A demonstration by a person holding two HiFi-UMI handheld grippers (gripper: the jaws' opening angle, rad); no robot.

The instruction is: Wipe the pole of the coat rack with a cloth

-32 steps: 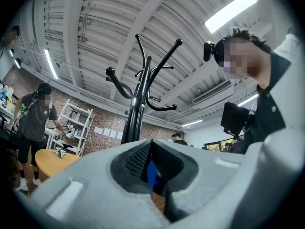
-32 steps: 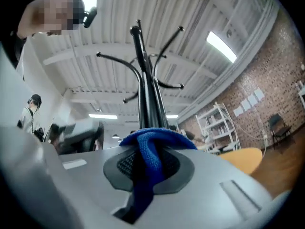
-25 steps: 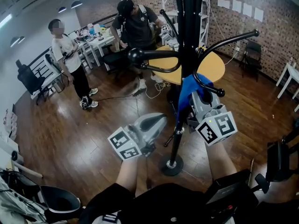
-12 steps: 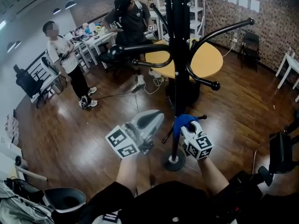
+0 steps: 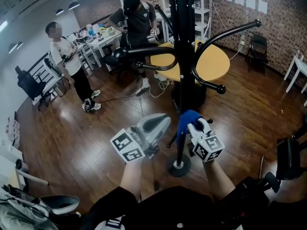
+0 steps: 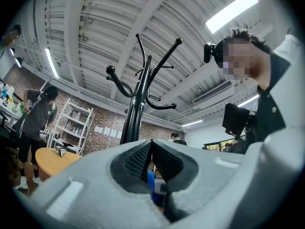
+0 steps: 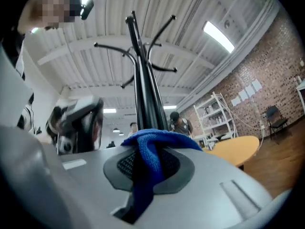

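The coat rack pole (image 5: 185,56) stands upright on a wooden floor (image 5: 86,138), its round base (image 5: 178,167) just in front of the person's knees. The right claw (image 5: 193,124) is clenched on a blue cloth (image 5: 187,118). In the right gripper view the cloth is bunched over the tips of the shut jaws and hangs down between them. In the head view the cloth is pressed against the lower part of the pole, a little above the base and well below the curved hooks (image 5: 225,32).

The left claw (image 5: 165,120) hangs just left of the pole at about the same height and is not touching it. Its jaws are closed tip to tip with nothing gripped. A sliver of blue shows through the gap lower down, probably the cloth beyond, though the view is too tight to be sure.

Behind the rack are a round yellow worktop (image 5: 217,61) and two people (image 5: 64,56) beside white desks (image 5: 98,40).
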